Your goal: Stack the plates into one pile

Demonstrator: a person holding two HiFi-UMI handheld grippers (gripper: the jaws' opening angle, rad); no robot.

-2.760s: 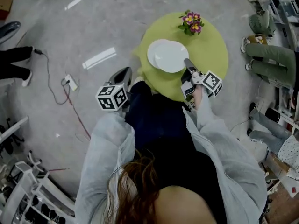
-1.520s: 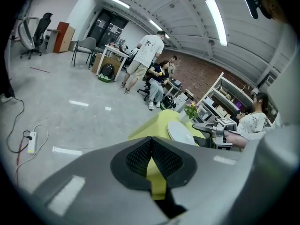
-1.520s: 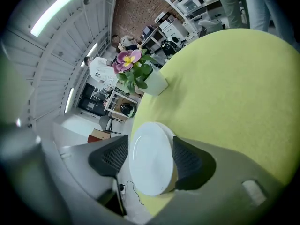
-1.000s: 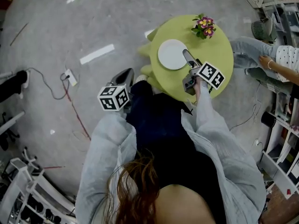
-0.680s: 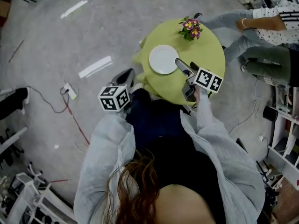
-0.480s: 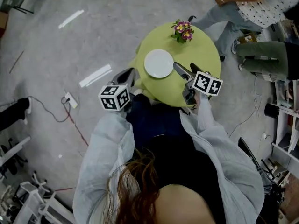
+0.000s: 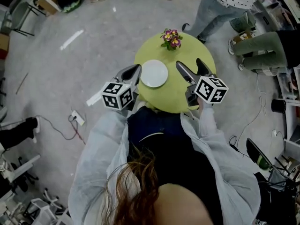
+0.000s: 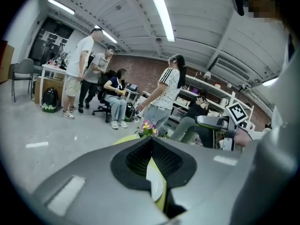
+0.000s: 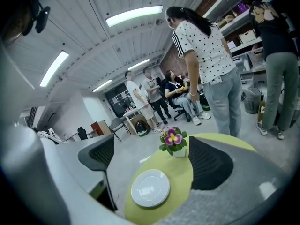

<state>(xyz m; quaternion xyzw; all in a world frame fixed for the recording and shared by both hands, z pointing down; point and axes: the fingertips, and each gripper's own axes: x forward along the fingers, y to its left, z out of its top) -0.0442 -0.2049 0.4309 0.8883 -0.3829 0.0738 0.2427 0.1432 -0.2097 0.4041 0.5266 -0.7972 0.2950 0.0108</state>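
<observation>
Now plates (image 7: pixel 154 73) piled flat on table (image 7: pixel 176 96); left tongs (image 7: pixel 136 68) together, right tongs (image 7: pixel 189 63) apart.

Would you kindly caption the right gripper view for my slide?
Open right gripper faces stacked white plates and potted flowers on a green table.

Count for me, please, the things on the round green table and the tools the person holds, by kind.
White plate pile: 1 (how many plates are in it cannot be told)
Potted flowers: 1
Tools: 2 (left tool shut, right tool open)
Total: 4
</observation>
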